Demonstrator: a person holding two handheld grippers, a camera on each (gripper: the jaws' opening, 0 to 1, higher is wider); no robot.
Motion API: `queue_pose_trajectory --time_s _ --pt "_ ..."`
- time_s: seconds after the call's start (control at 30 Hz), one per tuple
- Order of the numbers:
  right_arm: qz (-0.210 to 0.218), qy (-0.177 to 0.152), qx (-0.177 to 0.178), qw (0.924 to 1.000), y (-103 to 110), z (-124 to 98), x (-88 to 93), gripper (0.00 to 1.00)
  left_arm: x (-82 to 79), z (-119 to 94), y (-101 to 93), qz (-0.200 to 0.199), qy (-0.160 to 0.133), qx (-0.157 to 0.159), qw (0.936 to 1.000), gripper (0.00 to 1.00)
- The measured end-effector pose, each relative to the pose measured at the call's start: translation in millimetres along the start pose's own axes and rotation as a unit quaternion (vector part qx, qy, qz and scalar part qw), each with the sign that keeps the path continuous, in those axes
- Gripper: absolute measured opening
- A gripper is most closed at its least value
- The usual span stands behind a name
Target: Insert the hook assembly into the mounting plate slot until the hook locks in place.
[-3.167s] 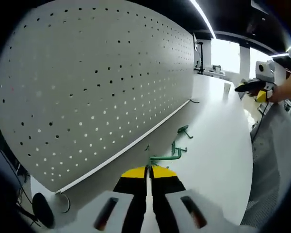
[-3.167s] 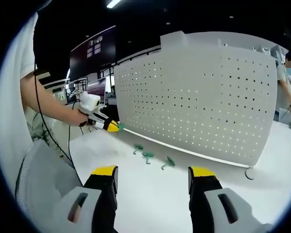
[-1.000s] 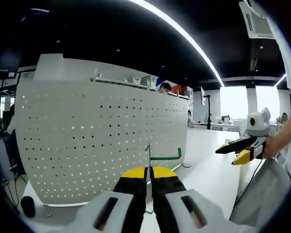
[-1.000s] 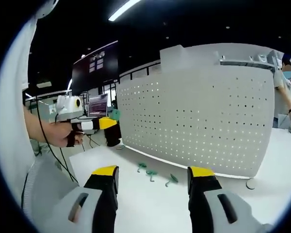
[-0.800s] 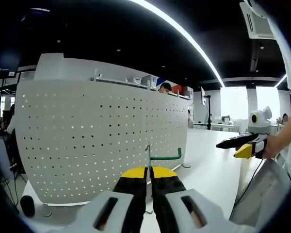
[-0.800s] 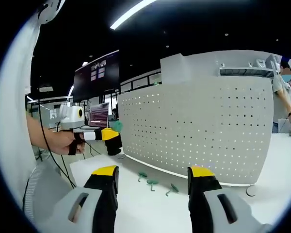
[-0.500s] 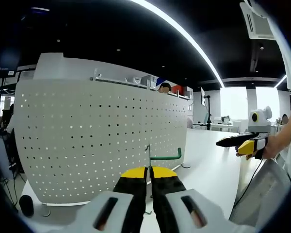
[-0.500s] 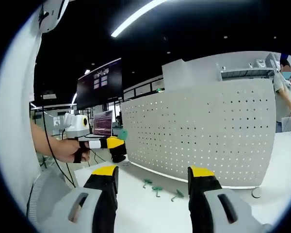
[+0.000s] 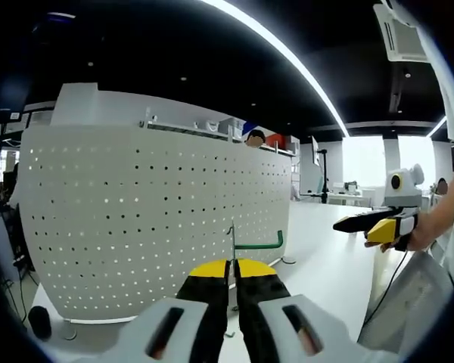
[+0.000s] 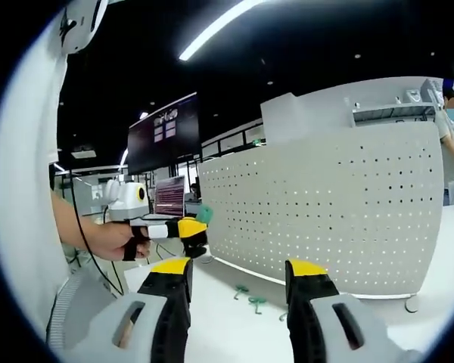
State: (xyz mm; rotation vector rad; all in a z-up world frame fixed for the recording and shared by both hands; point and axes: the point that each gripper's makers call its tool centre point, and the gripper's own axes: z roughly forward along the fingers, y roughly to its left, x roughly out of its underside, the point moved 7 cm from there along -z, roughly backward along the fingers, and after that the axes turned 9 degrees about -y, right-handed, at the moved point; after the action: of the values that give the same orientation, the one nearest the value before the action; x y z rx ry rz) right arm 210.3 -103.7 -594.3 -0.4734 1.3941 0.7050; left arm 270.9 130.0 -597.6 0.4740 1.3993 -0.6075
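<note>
The left gripper (image 9: 231, 266) fingers pinch a green hook (image 9: 259, 243) facing the pegboard (image 9: 151, 219), while the right gripper (image 10: 236, 266), fingers wide, hovers above loose hooks (image 10: 251, 296) at 6 o'clock on the table (image 10: 234, 325).

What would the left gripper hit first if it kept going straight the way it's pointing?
Most likely the pegboard. The left gripper, shut on a green hook, points at the board's lower right part, and nothing stands between them. How far off the board is cannot be judged.

Your left gripper (image 9: 231, 274) and right gripper (image 10: 237, 274) match: pale grey bodies, black jaws, yellow tips. You're in a white top (image 10: 19, 189), black cable (image 10: 82, 242) trailing at nine o'clock.
</note>
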Motion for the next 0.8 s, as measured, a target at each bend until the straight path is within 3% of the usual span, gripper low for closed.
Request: queue_pose_trajectory --time_s 0.8 --pt "0.009 -0.016 -0.036 0.9992 17 33 -4.8 0.37 0.2 15 -35.6 -0.01 0.0 0.037 0.9992 0.02"
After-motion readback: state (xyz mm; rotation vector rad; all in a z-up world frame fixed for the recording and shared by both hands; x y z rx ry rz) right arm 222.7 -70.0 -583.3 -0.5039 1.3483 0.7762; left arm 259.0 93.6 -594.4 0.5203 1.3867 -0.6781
